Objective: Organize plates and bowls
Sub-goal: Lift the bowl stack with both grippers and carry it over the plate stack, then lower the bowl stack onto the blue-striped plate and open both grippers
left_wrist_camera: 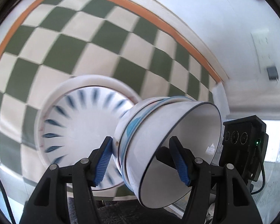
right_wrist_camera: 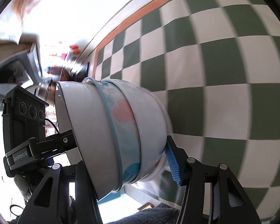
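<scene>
A stack of three nested bowls [left_wrist_camera: 158,136] is held in the air on its side between both grippers. The innermost bowl is white with a dark rim; the middle one has blue and pink shapes [right_wrist_camera: 121,123]. My left gripper [left_wrist_camera: 143,162] is shut on the stack, one pad inside the mouth, one on the outer wall. My right gripper [right_wrist_camera: 121,166] is shut on the same stack from the other side; only its right pad shows. A white plate with blue petal strokes [left_wrist_camera: 80,130] lies on the checkered cloth behind the stack.
A green and white checkered tablecloth [left_wrist_camera: 84,46] with an orange border covers the table. A dark fuzzy mat [right_wrist_camera: 155,214] lies at the near edge. The other gripper's camera block [left_wrist_camera: 242,145] is close on the right. A cluttered counter [right_wrist_camera: 65,63] is far off.
</scene>
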